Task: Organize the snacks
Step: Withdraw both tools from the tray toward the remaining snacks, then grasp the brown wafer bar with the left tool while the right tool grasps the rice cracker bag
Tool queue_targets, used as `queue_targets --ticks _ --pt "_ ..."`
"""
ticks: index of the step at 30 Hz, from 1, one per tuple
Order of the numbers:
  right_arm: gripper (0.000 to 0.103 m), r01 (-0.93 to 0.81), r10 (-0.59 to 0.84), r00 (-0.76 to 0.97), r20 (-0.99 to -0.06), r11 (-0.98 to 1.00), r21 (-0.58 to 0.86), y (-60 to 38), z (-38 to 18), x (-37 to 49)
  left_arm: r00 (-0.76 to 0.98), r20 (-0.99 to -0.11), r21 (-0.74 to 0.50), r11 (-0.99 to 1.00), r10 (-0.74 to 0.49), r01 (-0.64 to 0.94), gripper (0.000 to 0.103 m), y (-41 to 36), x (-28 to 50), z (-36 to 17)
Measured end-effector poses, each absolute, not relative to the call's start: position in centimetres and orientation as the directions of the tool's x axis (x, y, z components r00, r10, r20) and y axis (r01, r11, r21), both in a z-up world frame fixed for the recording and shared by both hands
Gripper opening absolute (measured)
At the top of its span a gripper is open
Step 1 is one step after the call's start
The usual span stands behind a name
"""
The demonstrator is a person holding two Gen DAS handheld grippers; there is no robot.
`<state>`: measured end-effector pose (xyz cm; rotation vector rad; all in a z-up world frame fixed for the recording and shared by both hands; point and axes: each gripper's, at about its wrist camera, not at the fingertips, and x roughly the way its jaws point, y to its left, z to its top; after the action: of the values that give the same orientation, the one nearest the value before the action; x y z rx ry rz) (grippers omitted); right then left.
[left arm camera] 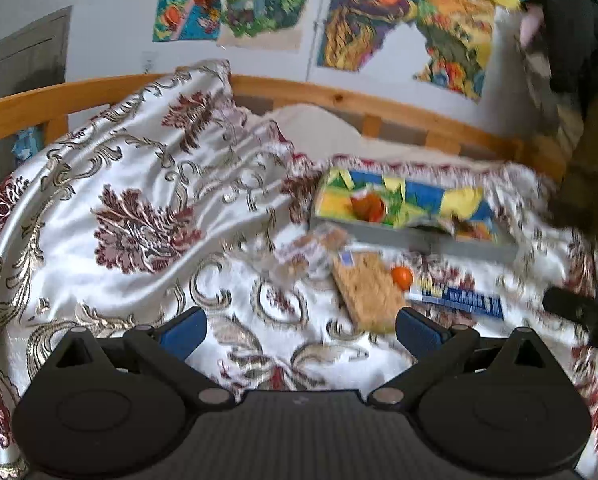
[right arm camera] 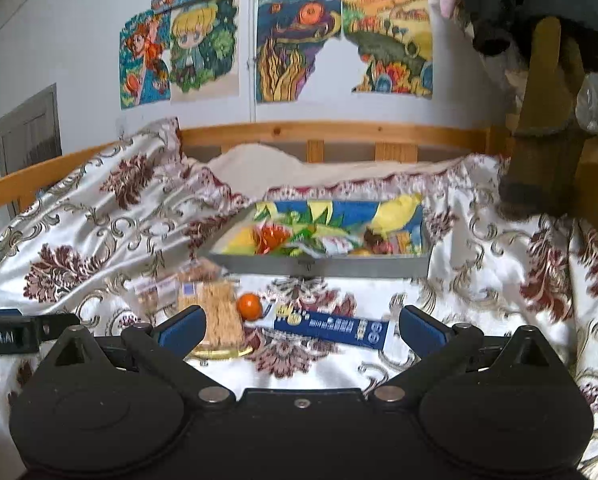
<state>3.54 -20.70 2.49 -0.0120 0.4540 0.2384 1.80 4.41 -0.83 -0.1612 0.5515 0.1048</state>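
Both the left tongs and the right tongs gape wide, holding nothing. On the bed, the cracker pack, orange and blue packet lie just ahead of the right tongs, before the tray.

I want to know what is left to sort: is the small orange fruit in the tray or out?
Out. The orange fruit lies on the bedspread in front of the tray, beside the blue packet.
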Motion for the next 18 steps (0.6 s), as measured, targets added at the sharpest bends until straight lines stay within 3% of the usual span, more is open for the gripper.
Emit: queue_targets --ticks 7,18 --pt "0.102 -0.237 0.228 0.848 -0.478 0.971 0.042 -20.2 1.1 4.2 0.825 -0.560 -0.062 0.989 0.075 -0.132 0.102 3.6 2.1 -1.7" --pt "0.102 -0.234 0.233 0.820 -0.523 0.970 0.067 -19.8 -0.4 5.0 0.793 -0.598 -0.059 0.979 0.120 -0.193 0.102 5.2 3.4 -2.4"
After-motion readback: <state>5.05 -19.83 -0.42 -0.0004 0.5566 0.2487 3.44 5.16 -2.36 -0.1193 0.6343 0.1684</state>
